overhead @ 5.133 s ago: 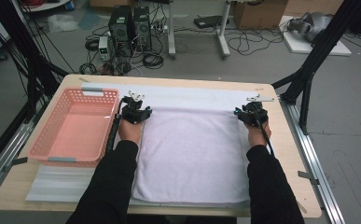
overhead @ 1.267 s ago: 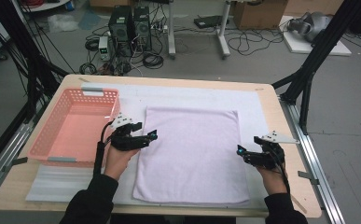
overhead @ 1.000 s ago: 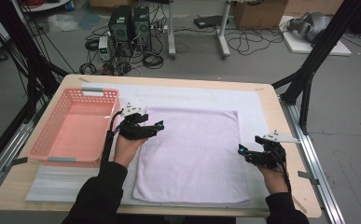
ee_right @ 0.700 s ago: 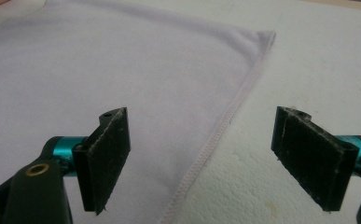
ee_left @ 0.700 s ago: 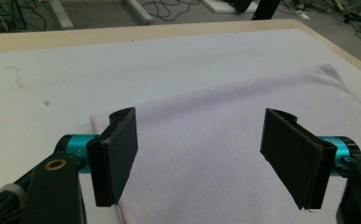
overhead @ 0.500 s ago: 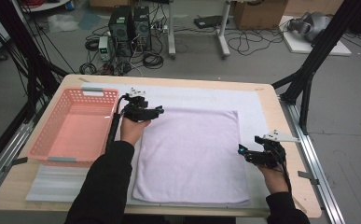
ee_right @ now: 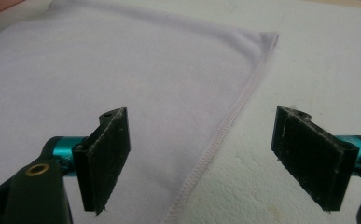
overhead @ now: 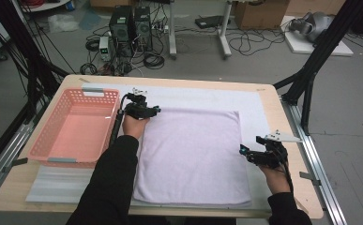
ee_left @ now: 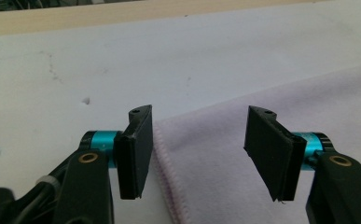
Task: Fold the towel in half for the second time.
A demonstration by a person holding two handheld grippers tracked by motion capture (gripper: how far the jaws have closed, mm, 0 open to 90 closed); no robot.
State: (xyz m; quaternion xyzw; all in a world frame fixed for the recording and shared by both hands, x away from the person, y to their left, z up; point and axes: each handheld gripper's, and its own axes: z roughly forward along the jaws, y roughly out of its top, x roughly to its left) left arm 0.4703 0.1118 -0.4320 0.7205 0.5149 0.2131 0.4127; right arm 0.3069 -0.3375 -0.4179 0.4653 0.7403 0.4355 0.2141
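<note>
A pale lilac towel [overhead: 193,157] lies flat on the white mat [overhead: 207,97] in the middle of the table, beside a pink basket [overhead: 73,127]. The left gripper [overhead: 155,110] sits at the towel's far left corner, jaws apart astride the hem. The right gripper [overhead: 243,151] straddles the towel's right edge, jaws wide apart.
</note>
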